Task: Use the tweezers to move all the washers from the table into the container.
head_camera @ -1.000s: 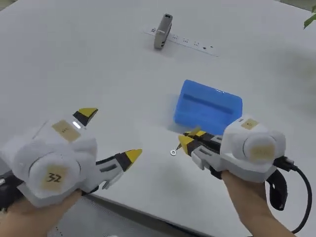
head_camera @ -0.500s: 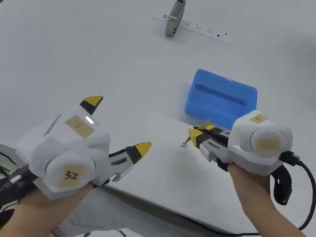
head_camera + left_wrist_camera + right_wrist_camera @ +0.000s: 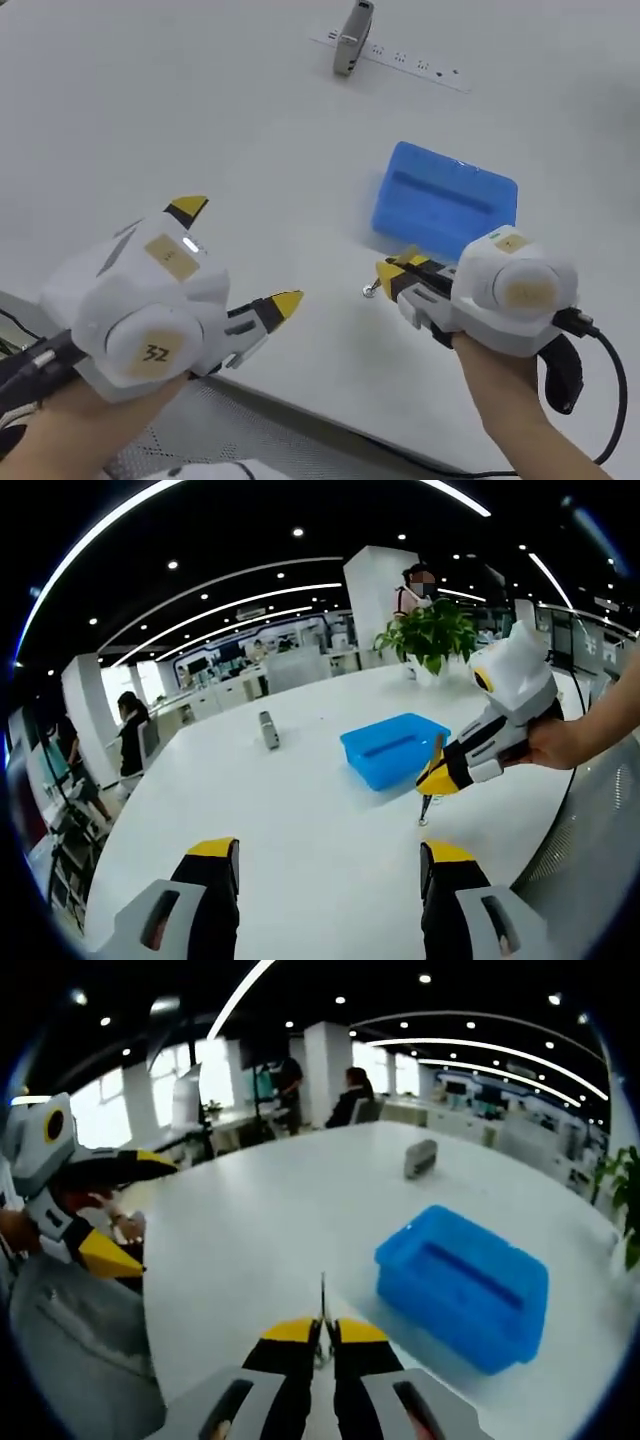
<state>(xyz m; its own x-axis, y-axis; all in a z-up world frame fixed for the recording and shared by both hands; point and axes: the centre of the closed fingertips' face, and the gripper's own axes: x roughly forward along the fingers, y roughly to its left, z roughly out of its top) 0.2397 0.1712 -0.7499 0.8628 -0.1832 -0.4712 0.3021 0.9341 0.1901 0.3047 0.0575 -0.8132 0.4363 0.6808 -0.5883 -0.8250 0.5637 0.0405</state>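
Note:
My right gripper (image 3: 393, 270) is shut on thin metal tweezers (image 3: 322, 1305), which point forward and down at the white table (image 3: 200, 120). A small grey piece (image 3: 370, 291), perhaps a washer, sits at the tweezers' tip; I cannot tell whether it is pinched. The blue container (image 3: 445, 205) stands just beyond the right gripper, and its inside looks bare in the right gripper view (image 3: 465, 1282). In the left gripper view the tweezers (image 3: 424, 808) reach down to the table in front of the container (image 3: 392, 748). My left gripper (image 3: 236, 256) hovers open at the near left, holding nothing.
A white power strip (image 3: 405, 62) with a grey adapter (image 3: 352, 38) lies at the far side. The table's near edge (image 3: 300, 405) runs under both hands. A potted plant (image 3: 432, 635) and people stand in the background.
The head camera has shifted. The washer that lay flat just left of the right gripper's tip is now a small grey piece at the tweezers' tip. The left gripper stays open.

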